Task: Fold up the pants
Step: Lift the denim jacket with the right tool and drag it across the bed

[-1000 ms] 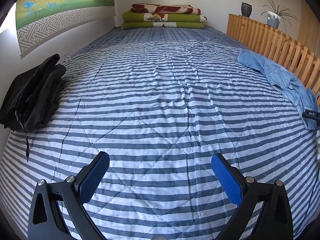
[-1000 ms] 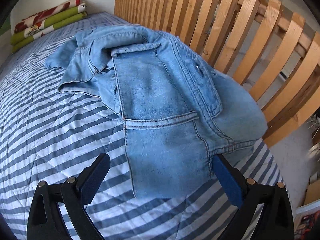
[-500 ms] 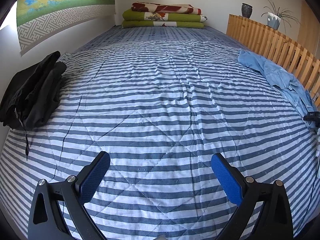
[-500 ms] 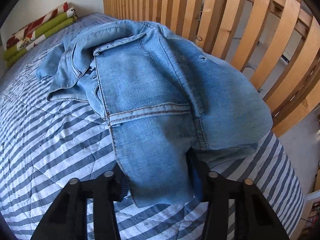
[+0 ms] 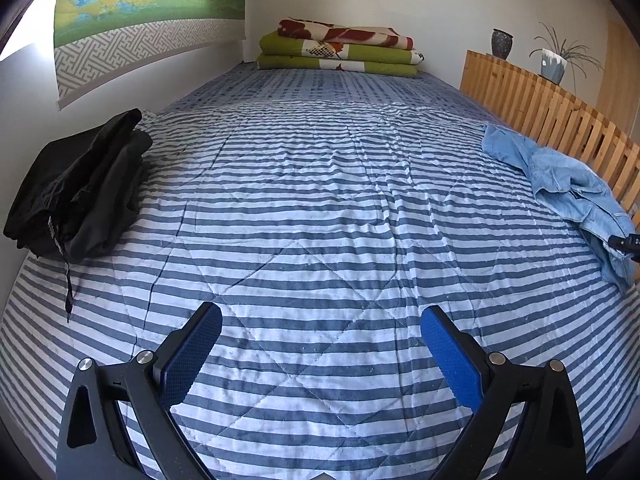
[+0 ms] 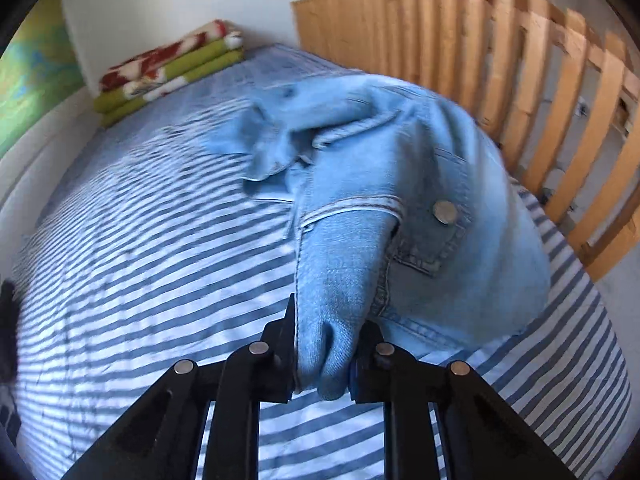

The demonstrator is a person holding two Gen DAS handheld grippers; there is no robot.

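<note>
Along the bed's right edge, beside the wooden slat rail [image 5: 560, 116], the denim pants [image 6: 384, 184] stretch lengthwise toward the folded blankets [image 5: 340, 50]. The right gripper [image 6: 324, 364] pinches their near end; the left gripper [image 5: 320, 344] hovers spread over the striped quilt [image 5: 304, 200].

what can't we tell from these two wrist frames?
- Right wrist view: motion blur smears the denim garment and striped quilt; whether it has legs is unreadable.
- Right tongs: pads buried in denim, grasped layers uncountable.
- Left wrist view: frame edge cuts the denim; the black clothing is bunched, type unclear.
</note>
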